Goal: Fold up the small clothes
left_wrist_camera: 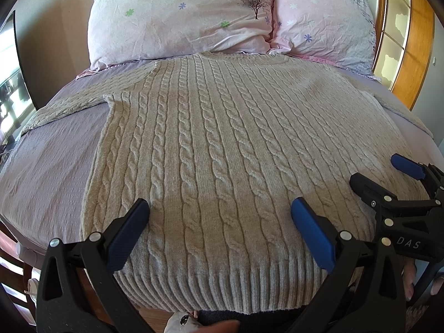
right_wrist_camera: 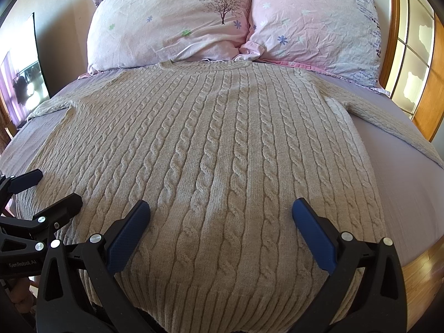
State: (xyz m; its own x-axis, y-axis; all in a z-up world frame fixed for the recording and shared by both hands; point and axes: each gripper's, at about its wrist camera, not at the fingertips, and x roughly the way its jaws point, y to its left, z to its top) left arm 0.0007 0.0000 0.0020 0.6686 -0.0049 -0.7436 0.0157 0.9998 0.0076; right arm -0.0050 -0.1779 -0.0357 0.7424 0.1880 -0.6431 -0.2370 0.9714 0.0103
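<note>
From your left wrist view, the grey cable-knit sweater (left_wrist_camera: 222, 152) lies flat on the lilac bedsheet (left_wrist_camera: 50, 172), neckline touching two floral pillows (left_wrist_camera: 180, 19). Your left gripper (left_wrist_camera: 219, 233) hovers over the ribbed hem (left_wrist_camera: 216, 285), fingers apart, holding nothing. Your right gripper (left_wrist_camera: 388, 177) shows at the right edge, apparently parted too. From the right wrist view, its fingers (right_wrist_camera: 313, 238) spread wide above the hem; the left one sits beside.
</note>
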